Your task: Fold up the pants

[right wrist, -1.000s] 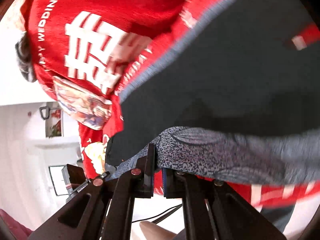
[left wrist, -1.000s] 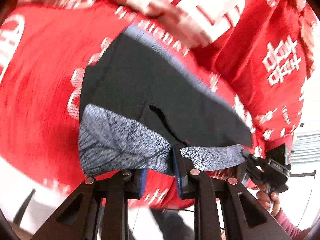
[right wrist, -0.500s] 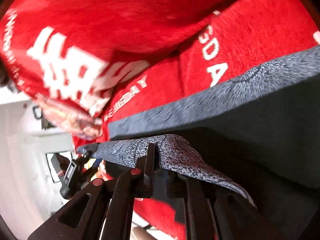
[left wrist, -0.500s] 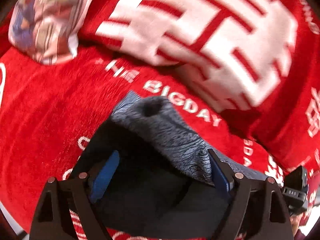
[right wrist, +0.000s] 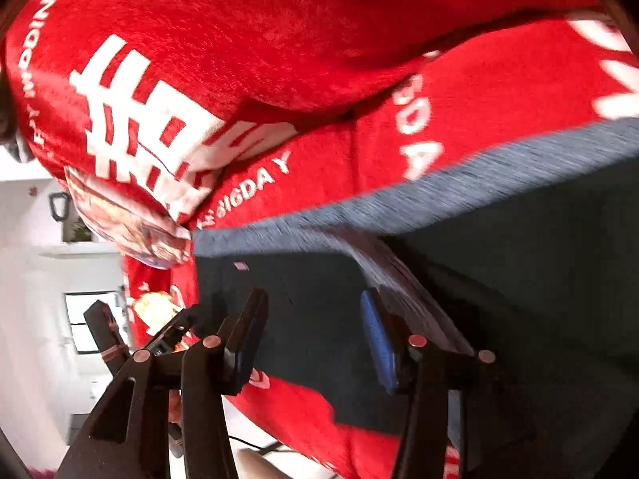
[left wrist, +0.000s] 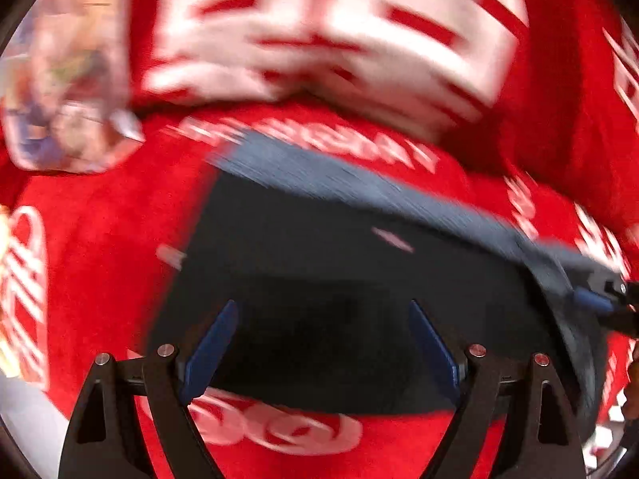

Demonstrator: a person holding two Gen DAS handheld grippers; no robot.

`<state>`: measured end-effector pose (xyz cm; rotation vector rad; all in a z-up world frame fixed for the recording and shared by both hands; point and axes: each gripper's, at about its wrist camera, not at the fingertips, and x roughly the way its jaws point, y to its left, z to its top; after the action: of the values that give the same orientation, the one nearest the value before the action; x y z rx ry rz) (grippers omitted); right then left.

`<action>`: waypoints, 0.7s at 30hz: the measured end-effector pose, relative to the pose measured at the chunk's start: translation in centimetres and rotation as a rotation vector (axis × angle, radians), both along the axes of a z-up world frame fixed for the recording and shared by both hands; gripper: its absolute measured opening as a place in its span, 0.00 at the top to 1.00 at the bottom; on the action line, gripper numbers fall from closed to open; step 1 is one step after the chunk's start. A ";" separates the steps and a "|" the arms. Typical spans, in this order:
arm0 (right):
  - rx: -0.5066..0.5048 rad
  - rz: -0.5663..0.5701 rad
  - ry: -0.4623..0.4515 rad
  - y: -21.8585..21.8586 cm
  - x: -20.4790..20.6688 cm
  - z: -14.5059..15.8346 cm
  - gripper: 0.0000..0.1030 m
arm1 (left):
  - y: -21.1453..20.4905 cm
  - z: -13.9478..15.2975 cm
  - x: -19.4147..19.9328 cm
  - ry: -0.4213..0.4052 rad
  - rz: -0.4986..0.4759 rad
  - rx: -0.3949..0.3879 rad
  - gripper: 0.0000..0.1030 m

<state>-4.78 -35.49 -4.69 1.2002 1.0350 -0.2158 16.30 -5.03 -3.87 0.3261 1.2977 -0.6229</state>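
The dark pants (left wrist: 339,263) lie folded on a red blanket (left wrist: 100,239), their grey speckled waistband (left wrist: 359,183) along the far edge. My left gripper (left wrist: 319,339) is open and empty just above the dark cloth. In the right wrist view the pants (right wrist: 519,263) fill the lower right, with the waistband (right wrist: 399,203) running across. My right gripper (right wrist: 315,331) is open; a grey band edge (right wrist: 399,279) drapes against the outside of its right finger. The right gripper also shows at the right edge of the left wrist view (left wrist: 607,299).
A red pillow with large white characters (left wrist: 339,32) lies beyond the pants. A patterned pillow (left wrist: 64,99) sits at the far left. In the right wrist view, white wall and a window (right wrist: 80,319) show past the bed's edge at left.
Both grippers held the grey waistband a second ago. They carried it over onto the dark cloth, then opened; the left let go first, the right after. The pants now lie flat, folded.
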 end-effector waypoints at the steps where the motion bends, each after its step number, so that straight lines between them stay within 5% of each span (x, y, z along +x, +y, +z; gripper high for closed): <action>1: -0.023 -0.004 0.021 0.1 -1.5 0.4 0.49 | -1.2 -0.4 -2.1 0.039 -0.041 -0.015 0.15; 9: -0.075 -0.205 0.150 0.0 -18.2 2.1 0.49 | -9.7 -1.3 -15.6 0.240 -0.305 -0.066 0.15; 21: -0.072 -0.443 0.362 5.3 -39.9 0.3 0.49 | -17.6 -3.2 -25.2 0.382 -0.465 -0.044 0.15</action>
<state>-44.68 -30.16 -4.44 1.3430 1.0461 -0.8348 -8.93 -22.66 -7.07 0.4956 1.5830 -1.1471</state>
